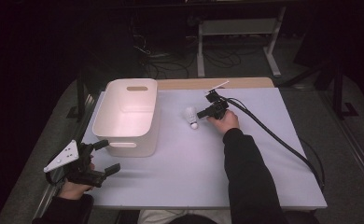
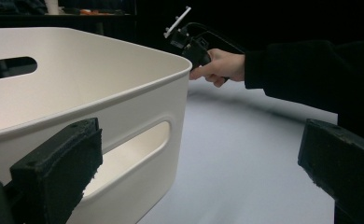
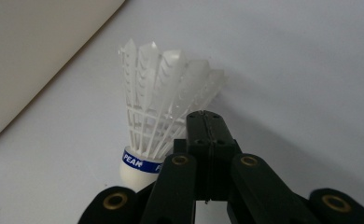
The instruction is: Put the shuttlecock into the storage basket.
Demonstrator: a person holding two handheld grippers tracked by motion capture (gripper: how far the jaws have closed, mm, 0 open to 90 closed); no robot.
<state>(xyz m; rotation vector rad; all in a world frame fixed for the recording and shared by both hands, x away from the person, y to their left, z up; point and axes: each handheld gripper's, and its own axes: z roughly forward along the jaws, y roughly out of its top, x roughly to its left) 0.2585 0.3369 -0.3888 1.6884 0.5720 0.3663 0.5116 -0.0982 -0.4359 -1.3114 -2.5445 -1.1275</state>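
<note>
Two grippers work over a pale tabletop (image 1: 245, 163) in a dark room, and the largest thing on it is a white plastic bin (image 1: 129, 115) with slotted handles, standing open-topped at the left half; to its right, near but apart from it, a white shuttlecock (image 1: 191, 116) lies on its side with the cork base toward the person and a blue band around that base; the right gripper (image 1: 201, 113) is held against it, and in the right gripper view its jaws look pressed together, closed flat face to face, with the feather skirt (image 3: 166, 93) just behind their tip, so whether any feather is pinched between them cannot be made out; the left gripper (image 1: 106, 157) waits at the bin's near corner with its jaws spread wide and holding nothing. The step in hand appears to be taking up the shuttlecock, probably to carry it to the bin; to do it well, the jaws should close on the firm cork or low on the skirt rather than on the thin feather tips, which would crush or slip, and the lift should clear the bin's rim before release. Part of the cork base (image 3: 136, 170) is hidden behind the right gripper's linkage; the room beyond the tabletop is too dark to read.
</note>
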